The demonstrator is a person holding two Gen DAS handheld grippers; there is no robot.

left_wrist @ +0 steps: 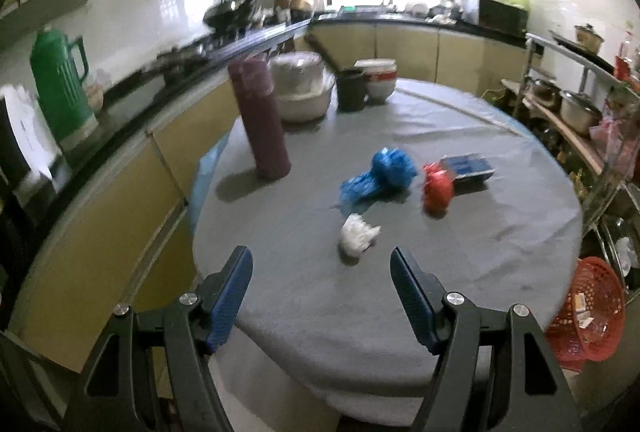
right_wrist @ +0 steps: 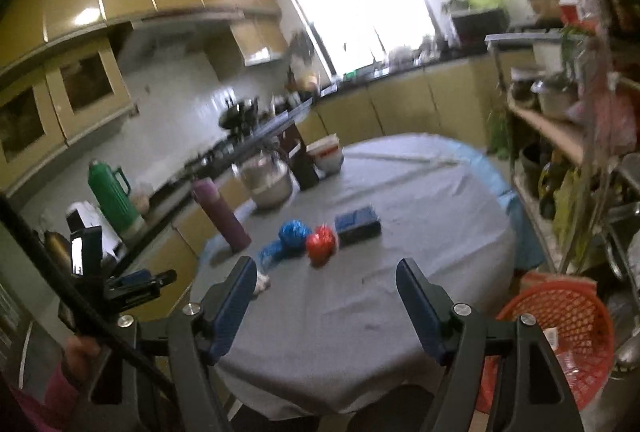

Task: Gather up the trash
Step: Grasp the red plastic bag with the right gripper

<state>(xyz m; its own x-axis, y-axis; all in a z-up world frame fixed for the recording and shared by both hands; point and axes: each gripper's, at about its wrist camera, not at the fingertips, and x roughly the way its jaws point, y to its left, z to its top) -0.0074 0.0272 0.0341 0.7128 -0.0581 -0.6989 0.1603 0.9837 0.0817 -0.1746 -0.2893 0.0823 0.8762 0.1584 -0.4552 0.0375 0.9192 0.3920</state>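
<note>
On the round grey-clothed table (left_wrist: 400,272) lie a crumpled white wad (left_wrist: 357,235), a blue plastic bag ball (left_wrist: 384,174) and a red plastic bag ball (left_wrist: 437,188), with a dark blue flat box (left_wrist: 466,168) just beyond. My left gripper (left_wrist: 321,260) hovers open over the table's near edge, the white wad just ahead between its fingers' lines, untouched. From the right wrist view the blue ball (right_wrist: 294,232), red ball (right_wrist: 321,242) and blue box (right_wrist: 357,222) sit mid-table. My right gripper (right_wrist: 326,270) is open and empty above the near edge. The white wad (right_wrist: 262,282) peeks beside its left finger.
A purple flask (left_wrist: 264,120), a steel pot (left_wrist: 302,88), a dark cup (left_wrist: 351,90) and a white bowl (left_wrist: 376,78) stand at the table's far side. A red mesh basket (right_wrist: 556,344) sits on the floor at right, near a metal shelf rack (left_wrist: 576,104). A kitchen counter (left_wrist: 140,88) runs along the left.
</note>
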